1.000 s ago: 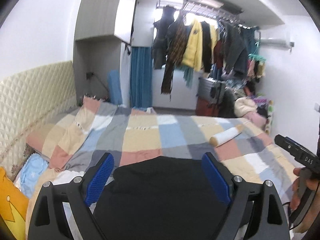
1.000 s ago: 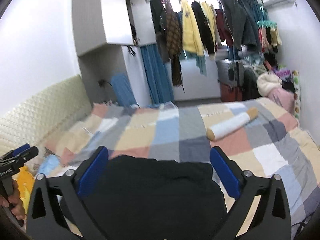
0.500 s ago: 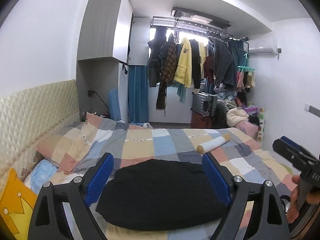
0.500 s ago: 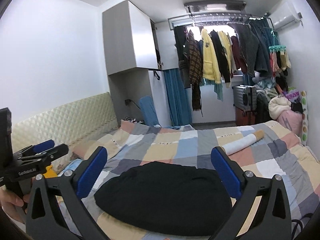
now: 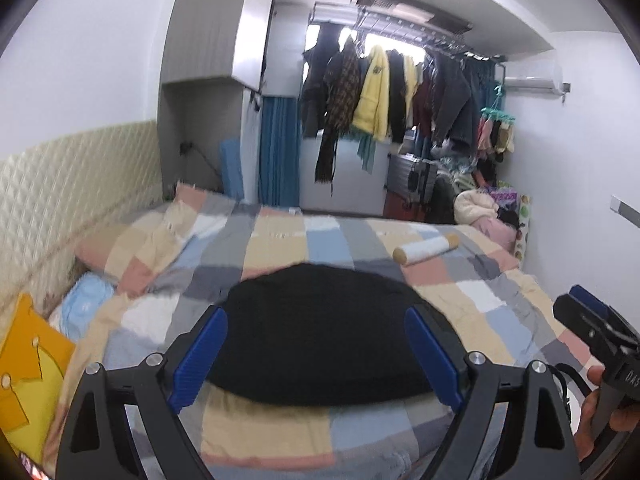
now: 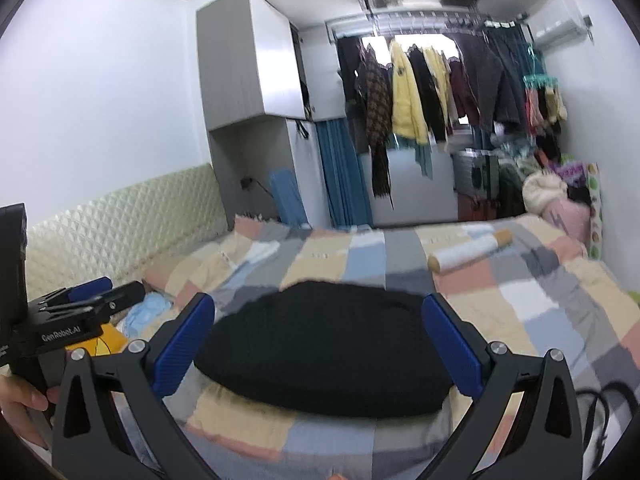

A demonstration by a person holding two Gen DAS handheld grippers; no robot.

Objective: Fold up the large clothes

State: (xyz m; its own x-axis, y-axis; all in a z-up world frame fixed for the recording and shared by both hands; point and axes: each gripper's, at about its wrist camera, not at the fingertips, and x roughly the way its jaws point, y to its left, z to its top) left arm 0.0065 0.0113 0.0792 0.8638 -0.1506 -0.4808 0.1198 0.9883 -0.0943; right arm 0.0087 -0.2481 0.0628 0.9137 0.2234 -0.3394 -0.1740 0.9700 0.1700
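Note:
A black garment [image 5: 320,324] lies folded in a flat rounded stack on the checked bedspread [image 5: 280,240]; it also shows in the right wrist view [image 6: 320,344]. My left gripper [image 5: 316,344] is open and empty, held above the near edge of the garment. My right gripper [image 6: 316,340] is open and empty, also above the garment's near edge. The right gripper shows at the right edge of the left wrist view [image 5: 592,320]; the left gripper shows at the left of the right wrist view [image 6: 80,300].
A white roll [image 5: 426,249] lies on the bed's far right. A pillow [image 5: 132,248], a light blue cloth [image 5: 86,300] and a yellow cushion [image 5: 28,368] sit at the left by the padded wall. Clothes [image 5: 376,96] hang on a rack beyond the bed.
Both grippers have pulled back and up from the garment, then dipped slightly; the whole folded stack is now in view in front of the open jaws.

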